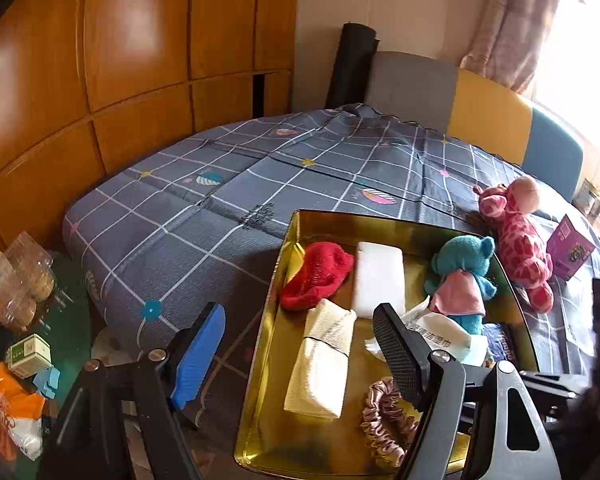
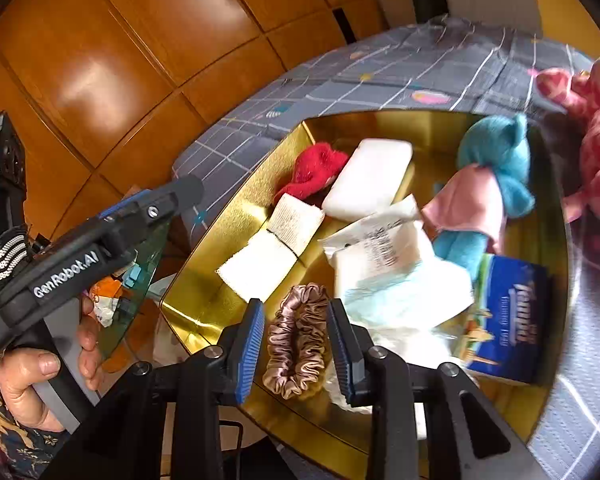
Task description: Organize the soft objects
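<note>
A gold tray (image 1: 288,248) (image 2: 204,312) rests on the bed. In it lie a red fluffy cloth (image 1: 316,276), a white foam block (image 1: 378,276), a folded cream cloth (image 1: 322,364), a teal bear (image 1: 462,276), a wipes packet (image 2: 396,264), a blue tissue pack (image 2: 508,320) and a pink satin scrunchie (image 2: 296,344). My right gripper (image 2: 295,305) is open low over the tray; the scrunchie lies between its fingers, untouched by the pads. My left gripper (image 1: 300,314) hangs open and empty over the tray's near left side. A pink giraffe (image 1: 520,240) lies on the bed beside the tray.
The bed has a grey checked sheet (image 1: 220,200), with a purple box (image 1: 568,248) near the giraffe. Orange wardrobe doors (image 1: 120,60) stand close on the left. Bags and small boxes (image 1: 24,320) crowd the floor at the bed's left. A hand (image 2: 40,376) holds the left gripper.
</note>
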Demonstrator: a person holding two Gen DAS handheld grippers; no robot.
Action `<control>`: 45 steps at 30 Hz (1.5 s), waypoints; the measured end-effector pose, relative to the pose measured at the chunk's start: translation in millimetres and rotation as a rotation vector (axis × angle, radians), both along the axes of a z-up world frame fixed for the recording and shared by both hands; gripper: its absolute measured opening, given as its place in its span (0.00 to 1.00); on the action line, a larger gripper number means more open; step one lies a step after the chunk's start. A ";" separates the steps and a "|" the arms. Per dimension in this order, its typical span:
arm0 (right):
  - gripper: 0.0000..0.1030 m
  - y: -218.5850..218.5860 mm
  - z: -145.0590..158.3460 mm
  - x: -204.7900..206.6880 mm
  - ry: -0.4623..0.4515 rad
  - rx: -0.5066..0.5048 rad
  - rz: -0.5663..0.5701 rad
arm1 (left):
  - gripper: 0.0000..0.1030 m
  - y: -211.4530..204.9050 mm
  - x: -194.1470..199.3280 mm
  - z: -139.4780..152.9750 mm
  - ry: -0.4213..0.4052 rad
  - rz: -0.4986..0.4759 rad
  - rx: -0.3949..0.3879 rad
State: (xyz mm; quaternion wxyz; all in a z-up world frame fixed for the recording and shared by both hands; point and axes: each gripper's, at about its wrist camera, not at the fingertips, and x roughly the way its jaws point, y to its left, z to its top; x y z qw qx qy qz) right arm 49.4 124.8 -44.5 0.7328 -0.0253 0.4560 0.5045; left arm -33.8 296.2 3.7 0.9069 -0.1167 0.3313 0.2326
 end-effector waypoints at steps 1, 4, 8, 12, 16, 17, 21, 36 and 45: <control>0.31 -0.2 2.1 -1.6 -0.011 0.001 -0.006 | 0.75 -2.3 0.2 0.3 -0.001 -0.004 0.006; 0.32 -7.8 10.5 -7.6 -0.072 -0.007 -0.038 | 0.75 -10.8 1.9 0.3 0.002 -0.023 0.022; 0.33 -24.0 22.9 -19.0 -0.207 -0.049 -0.125 | 0.78 -21.4 3.0 1.5 0.002 -0.046 0.041; 0.35 -44.1 29.3 -19.9 -0.267 -0.069 -0.201 | 0.79 -35.0 3.4 3.6 -0.006 -0.078 0.057; 0.35 -67.1 31.7 -14.7 -0.282 -0.080 -0.272 | 0.79 -50.0 5.7 3.9 -0.005 -0.117 0.070; 0.35 -72.1 31.8 -13.3 -0.287 -0.086 -0.287 | 0.79 -54.2 6.4 3.7 -0.003 -0.128 0.075; 0.35 -96.2 32.3 -7.7 -0.290 -0.096 -0.340 | 0.79 -67.7 8.1 2.8 0.001 -0.163 0.090; 0.35 -210.1 29.8 13.3 -0.308 -0.193 -0.581 | 0.79 -109.0 22.0 -1.9 0.032 -0.279 0.109; 0.35 -309.1 37.3 20.8 -0.291 -0.307 -0.801 | 0.79 -155.0 44.9 6.4 0.034 -0.428 0.153</control>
